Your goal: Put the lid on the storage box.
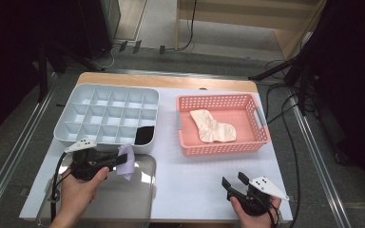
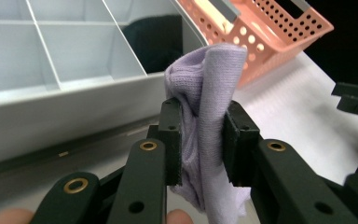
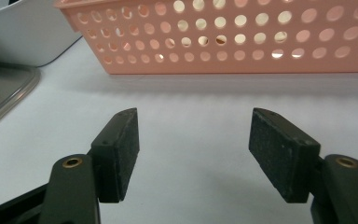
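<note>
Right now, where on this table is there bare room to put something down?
The widest bare patch lies on the white table, between the pink basket and the right gripper. A narrow strip runs between the grey divided tray and the basket. The near left is crowded: steel tray, left gripper, lilac cloth.

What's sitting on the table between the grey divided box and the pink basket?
Nothing: the high view shows a bare strip of white table between the grey divided box and the pink basket.

Lilac knit sock in black left gripper; grey divider tray beside it holds black sock; pink perforated basket, cream sock.
</note>
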Demonstrator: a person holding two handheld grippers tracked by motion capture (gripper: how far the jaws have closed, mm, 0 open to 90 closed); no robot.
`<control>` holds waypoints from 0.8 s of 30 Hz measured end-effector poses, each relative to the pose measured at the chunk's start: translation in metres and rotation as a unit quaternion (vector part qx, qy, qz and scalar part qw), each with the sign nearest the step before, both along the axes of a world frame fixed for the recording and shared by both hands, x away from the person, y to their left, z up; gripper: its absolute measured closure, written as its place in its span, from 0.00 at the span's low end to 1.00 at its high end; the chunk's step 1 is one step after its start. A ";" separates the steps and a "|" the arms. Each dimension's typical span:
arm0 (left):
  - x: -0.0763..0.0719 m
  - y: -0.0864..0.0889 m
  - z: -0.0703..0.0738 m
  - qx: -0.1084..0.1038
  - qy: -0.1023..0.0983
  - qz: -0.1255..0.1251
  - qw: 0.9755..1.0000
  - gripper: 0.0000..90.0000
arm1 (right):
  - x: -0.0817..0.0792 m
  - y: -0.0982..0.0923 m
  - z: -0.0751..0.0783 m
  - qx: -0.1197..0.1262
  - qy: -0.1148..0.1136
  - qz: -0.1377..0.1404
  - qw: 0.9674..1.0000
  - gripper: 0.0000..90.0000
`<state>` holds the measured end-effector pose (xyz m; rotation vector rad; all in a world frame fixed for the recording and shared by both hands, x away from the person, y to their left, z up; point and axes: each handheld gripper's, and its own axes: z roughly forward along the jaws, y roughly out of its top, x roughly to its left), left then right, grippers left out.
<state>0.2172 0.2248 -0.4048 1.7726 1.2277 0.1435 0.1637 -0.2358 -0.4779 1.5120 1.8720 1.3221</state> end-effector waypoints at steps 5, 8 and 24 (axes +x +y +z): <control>0.005 0.002 0.007 -0.005 -0.003 0.004 1.000 0.81 | 0.000 0.003 -0.001 -0.002 -0.003 0.005 1.000 0.39; 0.009 0.003 0.011 -0.002 -0.008 0.009 1.000 0.81 | 0.000 0.003 -0.001 -0.003 -0.007 0.009 1.000 0.39; 0.039 0.015 0.026 -0.010 -0.023 0.047 0.999 0.81 | 0.000 0.009 -0.005 -0.010 0.001 0.016 1.000 0.39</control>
